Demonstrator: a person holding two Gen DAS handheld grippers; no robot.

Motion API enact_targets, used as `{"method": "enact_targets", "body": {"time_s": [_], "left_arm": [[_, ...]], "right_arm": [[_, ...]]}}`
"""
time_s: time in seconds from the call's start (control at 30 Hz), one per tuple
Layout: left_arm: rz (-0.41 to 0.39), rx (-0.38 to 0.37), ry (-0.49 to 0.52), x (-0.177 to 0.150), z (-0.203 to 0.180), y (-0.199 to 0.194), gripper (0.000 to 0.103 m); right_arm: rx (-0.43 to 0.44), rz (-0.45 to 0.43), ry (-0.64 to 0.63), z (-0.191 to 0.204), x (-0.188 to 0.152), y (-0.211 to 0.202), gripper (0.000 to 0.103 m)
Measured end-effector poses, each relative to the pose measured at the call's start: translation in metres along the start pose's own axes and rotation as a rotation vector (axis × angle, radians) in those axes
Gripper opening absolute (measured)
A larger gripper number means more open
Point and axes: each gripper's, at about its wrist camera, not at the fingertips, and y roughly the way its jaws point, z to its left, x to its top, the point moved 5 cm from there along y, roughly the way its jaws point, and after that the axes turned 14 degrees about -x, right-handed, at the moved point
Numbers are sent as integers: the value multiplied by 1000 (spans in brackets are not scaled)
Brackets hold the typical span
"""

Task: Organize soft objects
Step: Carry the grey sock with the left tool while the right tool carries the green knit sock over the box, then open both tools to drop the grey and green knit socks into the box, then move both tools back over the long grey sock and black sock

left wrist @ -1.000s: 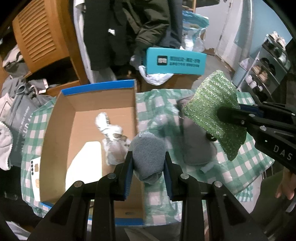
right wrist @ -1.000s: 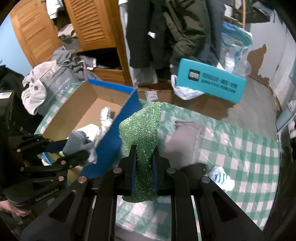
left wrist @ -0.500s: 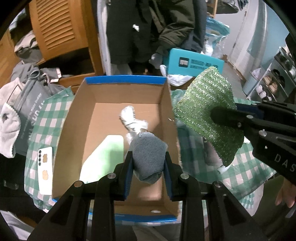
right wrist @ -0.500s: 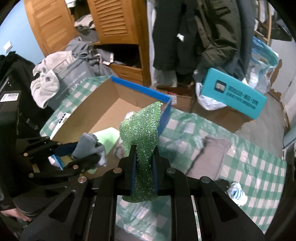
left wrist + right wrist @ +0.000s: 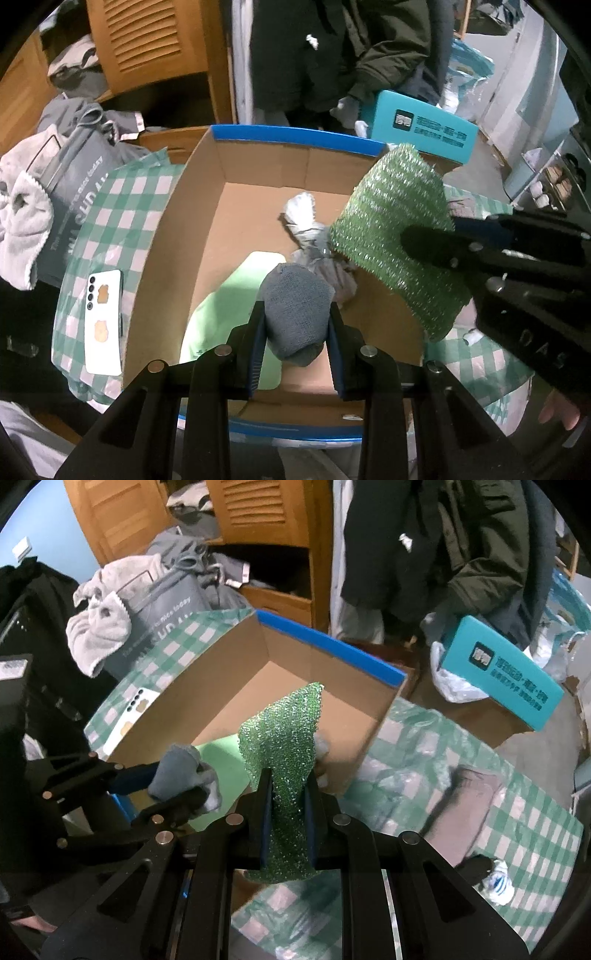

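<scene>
1. Left wrist view: the left gripper (image 5: pixel 295 325) clamps a rolled grey sock (image 5: pixel 297 314) above the cardboard box (image 5: pixel 177 236). At 2 o'clock, the right gripper (image 5: pixel 424 243) pinches a green scrubbing cloth (image 5: pixel 399 236).
2. Right wrist view: the right gripper's narrow fingers (image 5: pixel 264 812) squeeze the green scrubbing cloth above the box; the grey sock is at 9 o'clock.

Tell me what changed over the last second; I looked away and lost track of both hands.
Both hands carried their loads from above the checked cloth to above the open cardboard box. The left gripper stays clamped on the grey sock, the right gripper on the green scrubber. Nothing was released; the things lying in the box are unmoved.
</scene>
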Motion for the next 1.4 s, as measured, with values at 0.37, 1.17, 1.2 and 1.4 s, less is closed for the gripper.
{"method": "enact_targets", "body": {"time_s": [0.37, 1.17, 1.2, 1.4], "left_arm": [[20, 9, -56, -4, 19, 7, 31], [18, 29, -19, 0, -1, 4, 64], [19, 28, -15, 0, -3, 4, 64], [27, 24, 5, -1, -14, 7, 65]], "right_arm": [[30, 35, -6, 15, 4, 15, 15], [-24, 22, 69, -18, -7, 7, 61], [-26, 23, 71, -20, -8, 6, 61], [-35, 24, 90, -35, -16, 3, 61]]}}
